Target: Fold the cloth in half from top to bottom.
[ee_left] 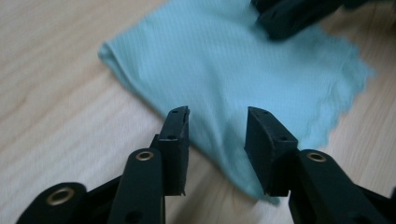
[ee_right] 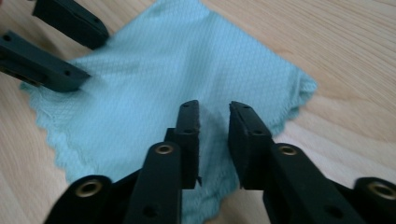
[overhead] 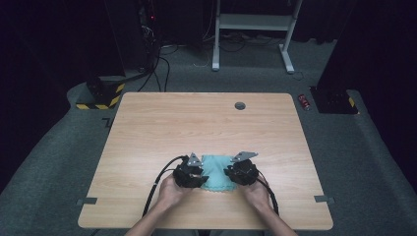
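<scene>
A folded light-teal cloth [overhead: 216, 173] lies flat on the wooden table [overhead: 196, 123], near its front edge, between my two grippers. My left gripper [overhead: 192, 173] sits at the cloth's left edge. In the left gripper view its jaws [ee_left: 218, 122] stand apart over the cloth [ee_left: 224, 60], with nothing pinched between them. My right gripper [overhead: 242, 171] sits at the cloth's right edge. Its jaws [ee_right: 214, 116] show a narrower gap above the cloth [ee_right: 154, 79], and the pads are not pressing on it. Each gripper view also shows the other gripper's jaws across the cloth.
A round cable grommet [overhead: 240, 105] sits near the table's far edge. Beyond the table stand a white desk frame [overhead: 253, 29], cables and a striped block [overhead: 101, 96] on the grey floor. A red can [overhead: 305, 102] lies off the far right corner.
</scene>
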Motion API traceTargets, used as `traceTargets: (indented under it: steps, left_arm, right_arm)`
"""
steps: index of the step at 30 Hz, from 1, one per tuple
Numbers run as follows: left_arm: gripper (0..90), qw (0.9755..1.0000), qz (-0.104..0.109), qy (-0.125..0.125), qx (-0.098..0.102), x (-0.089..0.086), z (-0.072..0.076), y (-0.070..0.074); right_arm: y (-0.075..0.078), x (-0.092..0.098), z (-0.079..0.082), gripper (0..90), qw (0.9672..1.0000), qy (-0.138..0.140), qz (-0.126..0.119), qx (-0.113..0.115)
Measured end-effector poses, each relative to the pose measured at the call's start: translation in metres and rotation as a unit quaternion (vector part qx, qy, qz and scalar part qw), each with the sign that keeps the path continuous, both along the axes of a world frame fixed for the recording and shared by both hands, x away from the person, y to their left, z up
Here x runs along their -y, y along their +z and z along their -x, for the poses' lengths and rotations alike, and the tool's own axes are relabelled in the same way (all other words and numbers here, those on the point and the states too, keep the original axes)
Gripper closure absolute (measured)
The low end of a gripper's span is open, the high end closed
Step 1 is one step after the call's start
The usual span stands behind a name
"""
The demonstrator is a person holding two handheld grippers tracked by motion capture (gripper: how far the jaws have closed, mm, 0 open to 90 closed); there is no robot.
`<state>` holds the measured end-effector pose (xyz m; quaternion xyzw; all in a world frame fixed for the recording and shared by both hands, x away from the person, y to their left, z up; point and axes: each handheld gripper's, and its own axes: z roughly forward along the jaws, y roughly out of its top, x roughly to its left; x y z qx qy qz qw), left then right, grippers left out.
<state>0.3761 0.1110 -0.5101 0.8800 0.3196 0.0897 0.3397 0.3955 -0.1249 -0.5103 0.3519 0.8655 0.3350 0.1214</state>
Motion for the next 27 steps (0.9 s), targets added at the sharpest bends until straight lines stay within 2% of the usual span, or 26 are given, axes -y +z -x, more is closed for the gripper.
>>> traceTargets:
  steps: [4,8,9,11,13,15,16,17,19,20,22,24,25,27]
  left_arm:
    - [54.8,1.0000,-0.004,-0.002,0.005,-0.009,0.008,0.002]
    - [51.9,0.9995,0.006,-0.001,0.030,-0.007,0.012,0.007]
    - [51.0,0.9993,0.007,0.005,0.036,-0.006,0.011,0.007]
    - [51.0,0.9983,0.006,0.037,0.045,-0.003,0.005,0.007]
    - [51.6,0.9963,0.014,0.073,0.043,-0.005,-0.004,0.005]
    - [52.0,0.9953,0.003,0.089,0.039,-0.006,-0.010,0.000]
    - [52.4,0.9948,-0.014,0.092,0.042,-0.005,-0.011,-0.002]
    - [52.6,0.9942,-0.020,0.096,0.044,-0.005,-0.011,-0.003]
    - [53.7,0.9922,-0.028,0.113,0.045,-0.010,-0.011,-0.002]
    - [53.8,0.9920,-0.021,0.117,0.043,-0.012,-0.011,-0.002]
    - [52.7,0.9930,0.010,0.111,0.039,-0.016,-0.010,0.000]
    - [51.1,0.9941,0.024,0.097,0.041,-0.011,-0.007,0.001]
    - [50.6,0.9946,0.024,0.093,0.042,-0.008,-0.006,0.001]
    - [50.5,0.9949,-0.001,0.090,0.046,-0.001,-0.007,-0.002]
  right_arm:
    - [0.002,0.006,0.009,63.6,0.9999,-0.003,0.010,0.006]
    - [0.007,0.007,0.016,63.6,0.9998,0.005,-0.007,0.020]
    - [0.006,0.005,0.018,66.2,0.9997,0.010,-0.006,0.021]
    - [0.002,0.002,0.021,71.4,0.9997,0.019,0.001,0.018]
    - [-0.003,0.004,0.024,78.4,0.9996,0.022,0.005,0.019]
    - [-0.003,0.008,0.027,82.3,0.9996,0.025,-0.002,0.016]
    - [-0.003,0.009,0.028,83.2,0.9994,0.029,0.003,0.019]
    - [-0.002,0.009,0.030,83.4,0.9992,0.032,0.010,0.021]
    - [0.000,0.009,0.032,81.8,0.9990,0.036,0.014,0.023]
    - [0.000,0.010,0.032,79.5,0.9989,0.038,0.009,0.025]
    - [0.002,0.009,0.032,75.9,0.9992,0.032,-0.005,0.026]
    - [0.002,0.006,0.032,73.4,0.9991,0.032,-0.009,0.026]
    - [0.002,0.004,0.032,73.0,0.9991,0.033,-0.009,0.025]
    - [-0.001,0.002,0.031,73.0,0.9991,0.037,-0.002,0.022]
